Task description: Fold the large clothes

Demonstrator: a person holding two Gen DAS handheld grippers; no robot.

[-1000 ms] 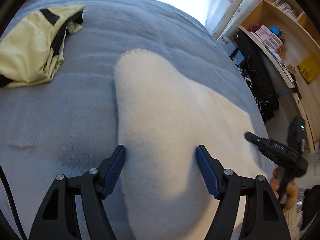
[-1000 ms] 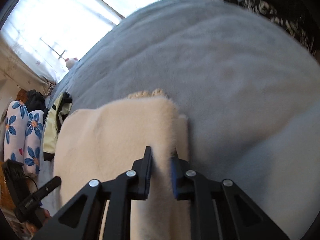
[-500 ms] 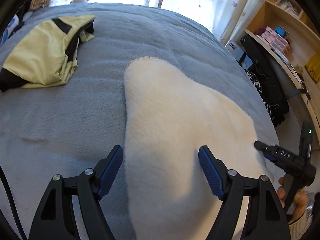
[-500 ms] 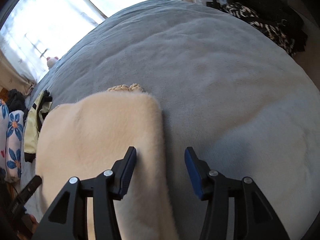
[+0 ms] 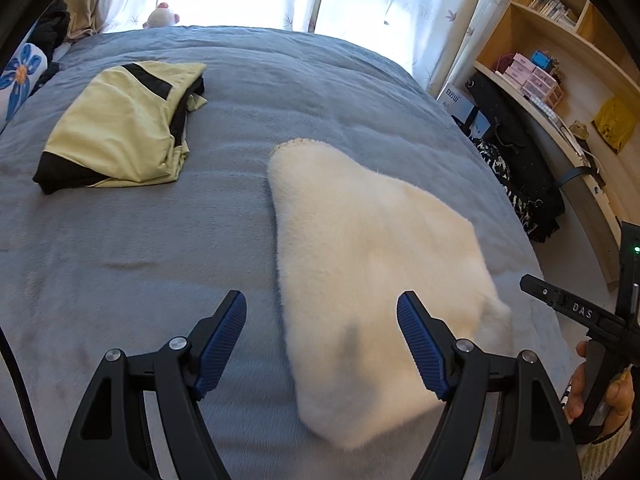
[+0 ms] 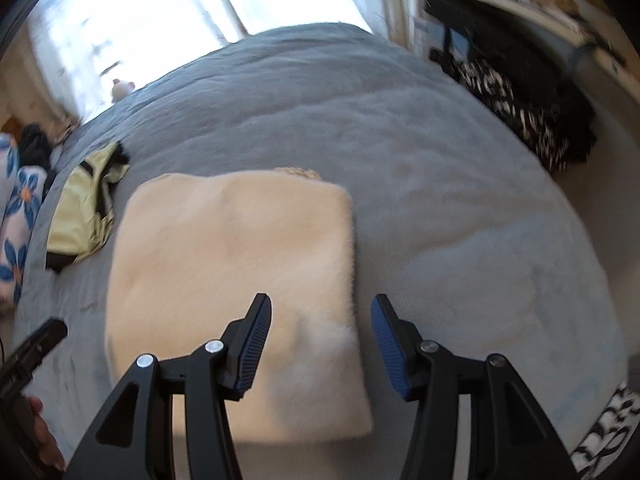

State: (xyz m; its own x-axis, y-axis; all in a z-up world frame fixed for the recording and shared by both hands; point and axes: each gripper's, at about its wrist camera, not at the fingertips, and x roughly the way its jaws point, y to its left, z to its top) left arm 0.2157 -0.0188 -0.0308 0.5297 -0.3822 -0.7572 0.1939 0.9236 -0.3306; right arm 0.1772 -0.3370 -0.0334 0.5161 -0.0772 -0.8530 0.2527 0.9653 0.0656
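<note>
Hand-held gripper, right (image 6: pixel 320 338): jaws now spread and empty, where a second ago the cream fleece's edge was pinched.
Hand-held gripper, left (image 5: pixel 322 342): spread wide, nothing held.
Change read as: fold released and likely finished.
Bed (image 5: pixel 120 248): grey cover, carrying everything.
Cream fleece (image 5: pixel 372 264): folded flat, below and ahead of both.
Yellow garment (image 5: pixel 120 132): folded, well apart.

White letters "DAS" stand on the black arm of the right gripper (image 5: pixel 576 310), which reaches in from the right past the bookshelf (image 5: pixel 568 60). Below that bookshelf, a white and blue box (image 5: pixel 454 100) bears dark characters, possibly "日立", too small to be sure.
</note>
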